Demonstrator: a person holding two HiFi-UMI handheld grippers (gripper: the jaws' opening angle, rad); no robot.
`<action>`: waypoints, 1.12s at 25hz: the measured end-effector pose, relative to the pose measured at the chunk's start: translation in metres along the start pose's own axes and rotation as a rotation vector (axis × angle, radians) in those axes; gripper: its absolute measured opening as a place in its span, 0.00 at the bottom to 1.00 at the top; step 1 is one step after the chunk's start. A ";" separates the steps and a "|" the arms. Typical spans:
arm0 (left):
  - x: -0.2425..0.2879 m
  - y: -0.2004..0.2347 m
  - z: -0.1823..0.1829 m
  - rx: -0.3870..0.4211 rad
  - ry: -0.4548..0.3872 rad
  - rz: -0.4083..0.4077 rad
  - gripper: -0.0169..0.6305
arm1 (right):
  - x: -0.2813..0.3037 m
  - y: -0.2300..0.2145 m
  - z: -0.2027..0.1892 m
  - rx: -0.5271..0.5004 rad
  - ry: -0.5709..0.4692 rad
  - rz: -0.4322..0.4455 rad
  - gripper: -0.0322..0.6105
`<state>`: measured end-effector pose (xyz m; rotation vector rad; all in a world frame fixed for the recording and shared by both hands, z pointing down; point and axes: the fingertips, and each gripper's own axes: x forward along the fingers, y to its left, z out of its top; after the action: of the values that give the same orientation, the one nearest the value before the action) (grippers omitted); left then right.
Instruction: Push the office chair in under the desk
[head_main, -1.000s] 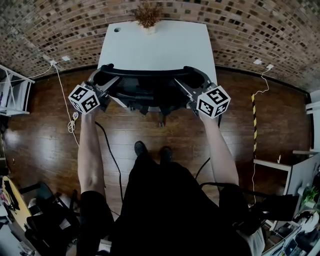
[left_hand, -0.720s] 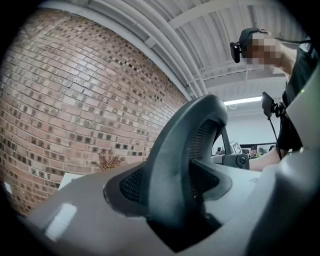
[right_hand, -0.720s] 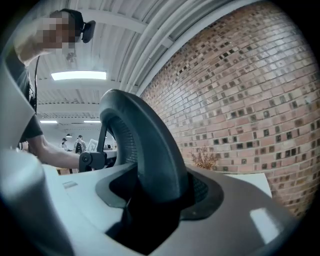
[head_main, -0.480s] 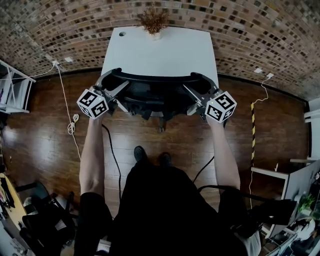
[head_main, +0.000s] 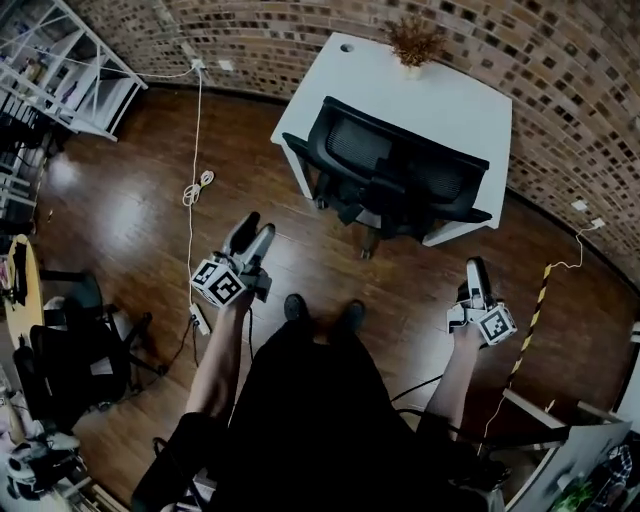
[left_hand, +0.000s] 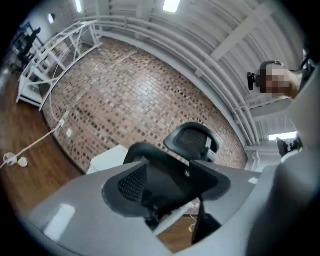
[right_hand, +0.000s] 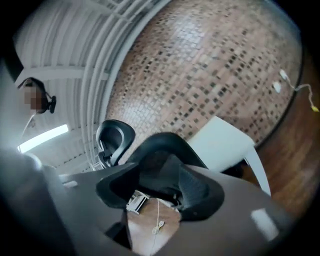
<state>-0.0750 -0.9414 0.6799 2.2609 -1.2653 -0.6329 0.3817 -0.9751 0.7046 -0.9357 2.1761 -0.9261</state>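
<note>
The black mesh office chair (head_main: 400, 175) stands against the white desk (head_main: 400, 85), its seat tucked under the desktop and its back toward me. My left gripper (head_main: 252, 226) hangs over the wood floor, well short of the chair and to its left; its jaws are closing with nothing between them. My right gripper (head_main: 477, 266) is low at the right, also clear of the chair, open and empty. Beyond the jaws, the chair (left_hand: 160, 172) and desk (left_hand: 107, 157) appear in the left gripper view, and the same chair (right_hand: 167, 152) in the right gripper view.
A dried plant (head_main: 415, 42) sits at the desk's far edge by the brick wall. White shelving (head_main: 60, 70) stands far left, and a white cable (head_main: 195, 185) trails on the floor. Another dark chair (head_main: 80, 360) is at lower left. Yellow-black tape (head_main: 535, 320) marks the floor at right.
Both grippers have come off the chair's back and dropped back toward me, apart from it. The head view has swung, so the desk and chair now lie upper right.
</note>
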 end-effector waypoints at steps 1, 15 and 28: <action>-0.023 -0.002 -0.038 -0.030 0.064 0.006 0.57 | -0.021 -0.004 -0.022 0.058 -0.006 -0.001 0.42; -0.176 -0.135 -0.032 0.056 0.194 -0.534 0.47 | -0.033 0.277 -0.248 0.076 0.030 0.185 0.41; -0.280 -0.155 0.052 0.054 0.053 -0.541 0.45 | -0.051 0.387 -0.330 -0.195 0.238 0.062 0.38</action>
<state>-0.1363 -0.6355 0.5923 2.6615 -0.6416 -0.7190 0.0282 -0.6184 0.6089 -0.8790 2.5193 -0.8430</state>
